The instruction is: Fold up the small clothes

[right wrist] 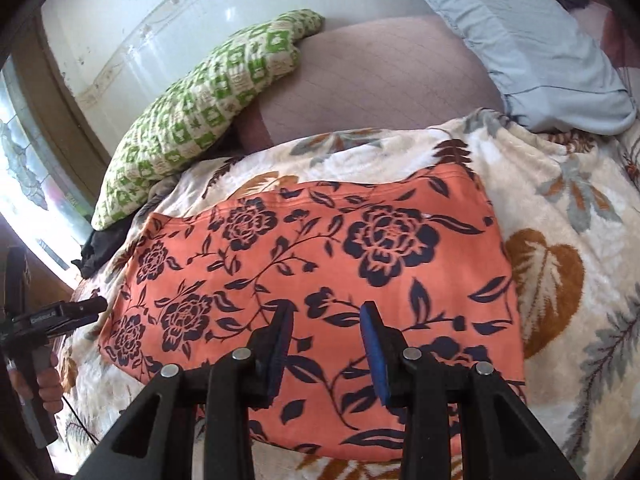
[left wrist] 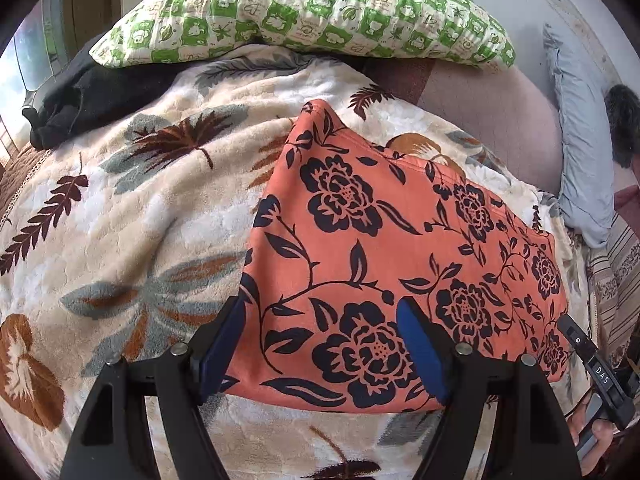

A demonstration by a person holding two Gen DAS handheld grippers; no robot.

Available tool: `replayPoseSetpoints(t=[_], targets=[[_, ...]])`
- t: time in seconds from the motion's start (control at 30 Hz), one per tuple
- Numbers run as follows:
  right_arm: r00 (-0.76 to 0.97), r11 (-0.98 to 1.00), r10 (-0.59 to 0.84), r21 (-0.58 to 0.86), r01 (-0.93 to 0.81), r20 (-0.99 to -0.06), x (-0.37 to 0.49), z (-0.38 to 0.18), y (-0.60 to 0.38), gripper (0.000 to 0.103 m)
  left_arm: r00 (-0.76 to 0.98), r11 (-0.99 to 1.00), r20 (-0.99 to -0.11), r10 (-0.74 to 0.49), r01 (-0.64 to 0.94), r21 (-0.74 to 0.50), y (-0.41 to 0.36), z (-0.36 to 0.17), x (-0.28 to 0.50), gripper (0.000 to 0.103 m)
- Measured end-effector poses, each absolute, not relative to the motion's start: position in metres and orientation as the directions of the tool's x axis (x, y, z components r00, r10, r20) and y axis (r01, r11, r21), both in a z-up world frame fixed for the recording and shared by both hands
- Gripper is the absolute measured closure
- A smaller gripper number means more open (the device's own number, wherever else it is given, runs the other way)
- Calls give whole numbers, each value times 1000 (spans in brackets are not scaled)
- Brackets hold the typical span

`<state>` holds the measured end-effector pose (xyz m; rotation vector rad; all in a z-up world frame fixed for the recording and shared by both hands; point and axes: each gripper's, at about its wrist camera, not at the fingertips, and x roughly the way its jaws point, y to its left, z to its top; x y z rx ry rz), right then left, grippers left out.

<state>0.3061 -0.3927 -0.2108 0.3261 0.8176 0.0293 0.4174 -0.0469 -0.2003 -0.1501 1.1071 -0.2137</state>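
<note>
An orange cloth with dark navy flowers lies folded flat on a cream leaf-patterned blanket. My left gripper hangs open and wide over the cloth's near left corner, its blue pads clear of the fabric. In the right wrist view the same cloth spreads under my right gripper, which stands open with a narrower gap and nothing between its pads. One of the right gripper's fingers shows at the cloth's right end. The left gripper's fingers show at the cloth's left end.
A green checked pillow and a black garment lie at the far side of the bed. A light blue pillow lies far right. A window is at the left. A hand holds the left gripper's handle.
</note>
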Motion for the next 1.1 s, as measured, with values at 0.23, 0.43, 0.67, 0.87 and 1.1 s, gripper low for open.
replayPoseSetpoints(t=[0.23, 0.43, 0.67, 0.87, 1.1], targets=[[563, 973, 142, 218, 70, -814, 330, -257, -360, 64, 342, 985, -924, -171, 54, -163, -44, -239, 429, 24], [609, 961, 180, 270, 58, -772, 319, -233, -366, 64, 421, 983, -890, -175, 21, -183, -36, -216, 404, 24], [723, 952, 233, 303, -34, -651, 284, -181, -358, 64, 516, 969, -826, -226, 31, -246, -24, -191, 344, 24], [733, 927, 311, 365, -92, -605, 264, -169, -334, 64, 534, 922, -782, -323, -8, -386, -7, -195, 335, 24], [688, 937, 299, 340, -81, -661, 273, -197, -328, 64, 519, 873, -752, -406, -24, -488, -4, -218, 358, 24]])
